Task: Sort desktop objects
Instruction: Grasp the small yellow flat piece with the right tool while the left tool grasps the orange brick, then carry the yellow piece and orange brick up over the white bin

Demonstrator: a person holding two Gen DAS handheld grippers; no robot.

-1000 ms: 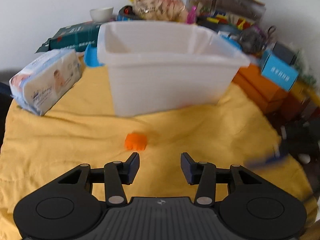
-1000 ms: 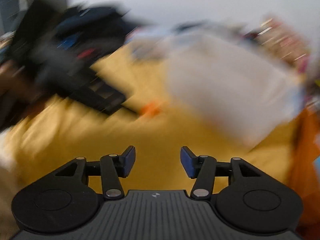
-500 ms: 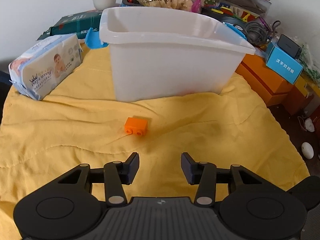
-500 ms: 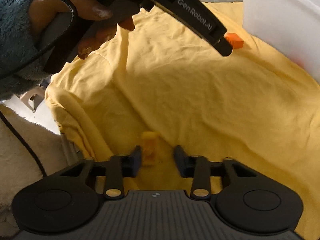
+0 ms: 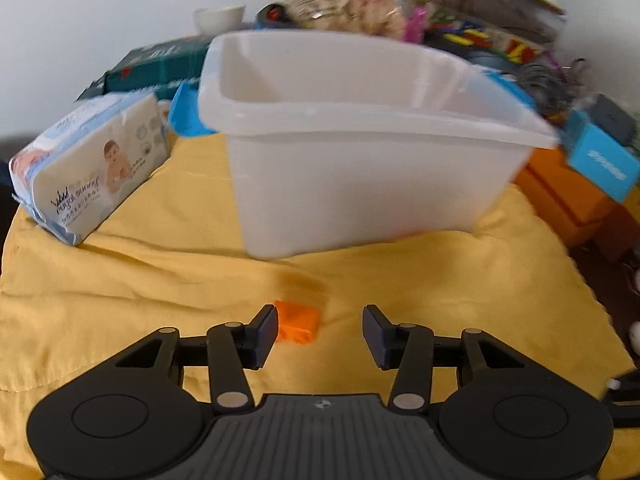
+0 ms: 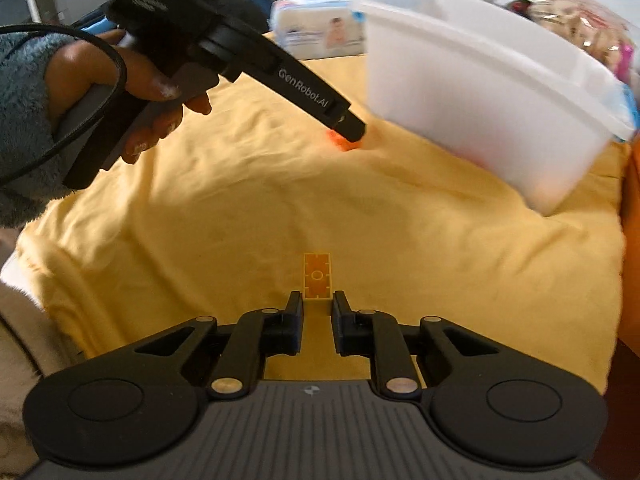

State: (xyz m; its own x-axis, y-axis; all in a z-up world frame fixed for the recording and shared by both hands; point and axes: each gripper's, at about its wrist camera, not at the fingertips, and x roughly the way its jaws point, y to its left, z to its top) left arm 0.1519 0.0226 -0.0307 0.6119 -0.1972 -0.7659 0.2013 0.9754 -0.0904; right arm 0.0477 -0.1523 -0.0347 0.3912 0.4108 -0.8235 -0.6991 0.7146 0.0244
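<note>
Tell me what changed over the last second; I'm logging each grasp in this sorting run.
The right tongs shut on the yellow brick, which half a second ago lay loose between open jaws. The left tongs moved up to the orange brick, which now sits just inside the left finger, ungripped. The white bin, wipes pack and yellow cloth stayed put.

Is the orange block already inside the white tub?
No, the orange block lies on the yellow cloth in front of the white tub, by the left gripper, whose fingers stand apart.
</note>
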